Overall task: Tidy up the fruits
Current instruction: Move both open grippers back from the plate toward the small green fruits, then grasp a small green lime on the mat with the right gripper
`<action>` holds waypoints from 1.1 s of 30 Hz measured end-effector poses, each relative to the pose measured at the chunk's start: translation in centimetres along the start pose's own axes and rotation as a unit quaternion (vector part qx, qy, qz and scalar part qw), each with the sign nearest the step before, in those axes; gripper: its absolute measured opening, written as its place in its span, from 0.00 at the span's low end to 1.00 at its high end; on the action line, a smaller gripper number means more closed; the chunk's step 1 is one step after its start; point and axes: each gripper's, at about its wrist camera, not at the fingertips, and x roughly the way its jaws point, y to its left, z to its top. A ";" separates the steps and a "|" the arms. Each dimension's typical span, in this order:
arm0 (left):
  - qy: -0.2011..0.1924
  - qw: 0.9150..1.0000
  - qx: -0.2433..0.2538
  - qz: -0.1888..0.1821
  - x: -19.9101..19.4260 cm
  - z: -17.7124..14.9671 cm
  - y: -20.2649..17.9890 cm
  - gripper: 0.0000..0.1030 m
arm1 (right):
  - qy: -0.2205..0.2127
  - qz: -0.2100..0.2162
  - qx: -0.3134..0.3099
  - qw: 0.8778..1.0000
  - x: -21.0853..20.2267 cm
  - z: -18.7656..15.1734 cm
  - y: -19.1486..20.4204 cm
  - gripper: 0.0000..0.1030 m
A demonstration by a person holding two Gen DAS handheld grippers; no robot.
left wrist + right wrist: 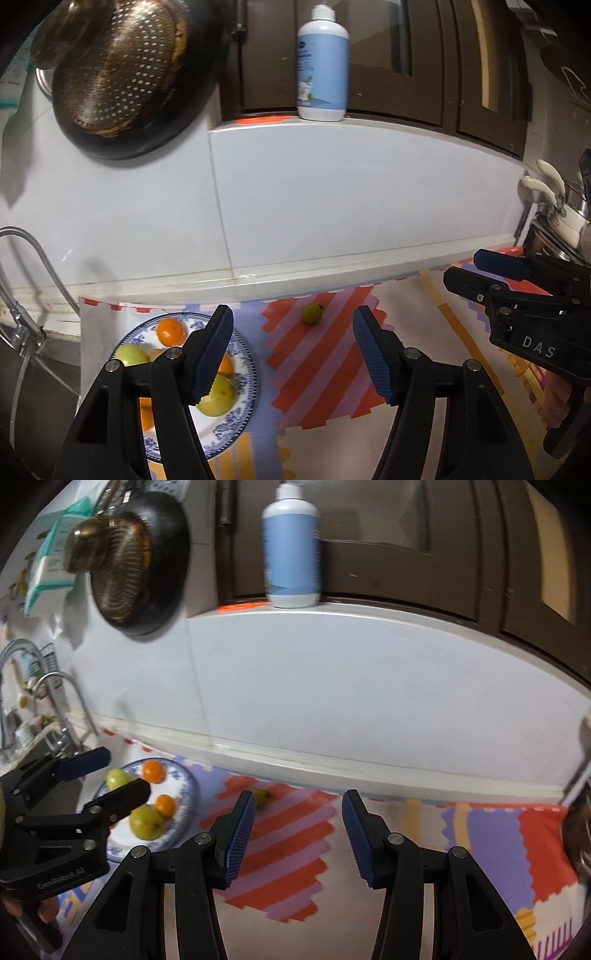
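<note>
Fruits mostly on blue-white plate (243, 373); one small green fruit (312, 314) loose on patterned mat (325, 369), near the backsplash.
Plate holds oranges (170, 331) & yellow-green fruits (218, 397), partly hidden by left gripper (293, 354), whose jaws are apart w/ nothing btwn. Right gripper (298, 834) also parted, empty; its finger covers part of the loose fruit. Bottle (323, 62) on ledge, pan w/ colander (122, 70) on wall, faucet (26, 266) at left. Right view blurred.
</note>
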 end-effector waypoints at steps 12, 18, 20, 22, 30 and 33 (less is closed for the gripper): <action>0.005 0.999 0.016 -0.036 -2.8 -2.9 -3.1 0.65 | 0.028 -0.029 0.040 0.998 -3.4 -4.7 -1.7 0.48; 0.019 0.998 0.028 -0.046 -3.9 -4.6 -4.6 0.65 | 0.055 -0.024 0.060 0.996 -5.0 -7.6 -2.1 0.48; 0.027 0.998 0.030 -0.049 -3.9 -5.3 -5.0 0.65 | 0.066 -0.021 0.065 0.995 -5.2 -8.7 -2.2 0.48; 0.037 0.998 0.038 -0.046 -3.8 -6.2 -5.5 0.65 | 0.080 -0.019 0.070 0.994 -5.3 -9.9 -2.1 0.48; 0.078 0.994 0.053 -0.048 -2.3 -8.9 -6.8 0.65 | 0.147 -0.007 0.099 0.984 -4.0 -14.5 -2.6 0.48; 0.096 0.993 0.052 -0.052 -1.5 -9.6 -7.0 0.65 | 0.165 -0.001 0.108 0.980 -3.2 -15.6 -2.9 0.48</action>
